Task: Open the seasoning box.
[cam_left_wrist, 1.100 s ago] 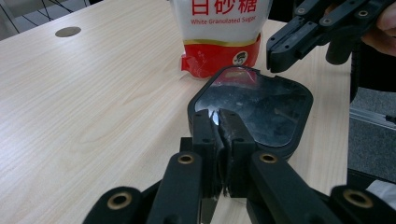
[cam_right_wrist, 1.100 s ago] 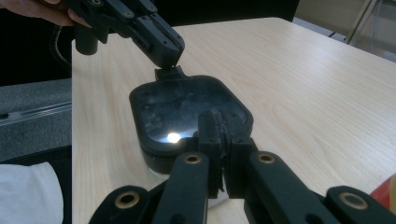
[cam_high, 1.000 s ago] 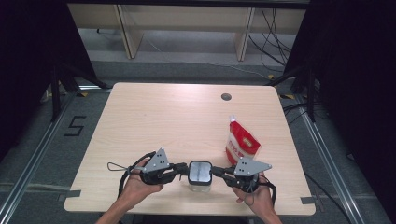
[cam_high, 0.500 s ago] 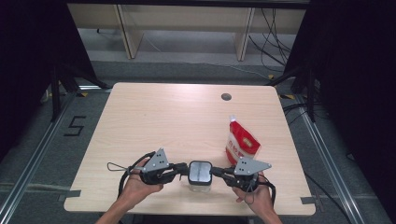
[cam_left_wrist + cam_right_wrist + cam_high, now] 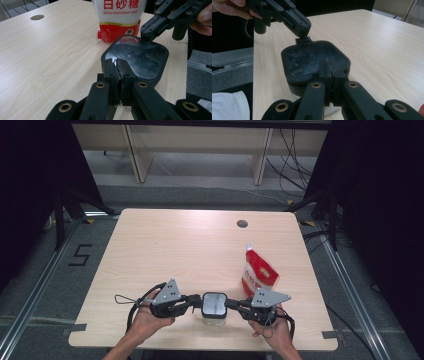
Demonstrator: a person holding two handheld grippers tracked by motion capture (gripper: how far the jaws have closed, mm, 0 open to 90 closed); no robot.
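Near the table's (image 5: 150, 245) front edge, two grippers meet at a lidded container (image 5: 214, 303).
Left gripper (image 5: 196, 300) and right gripper (image 5: 231, 303) each pinch opposite lid tabs; sugar pouch (image 5: 259, 272) stands just behind.

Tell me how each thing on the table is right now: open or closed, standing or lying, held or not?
Container: upright near the table's front edge, its dark lid on, gripped from both sides.
Left gripper: shut on a tab at the lid's edge.
Right gripper: shut on the lid's opposite edge.
Sugar bag: standing upright, sealed at the top, untouched.
Table: round hole near the far edge.
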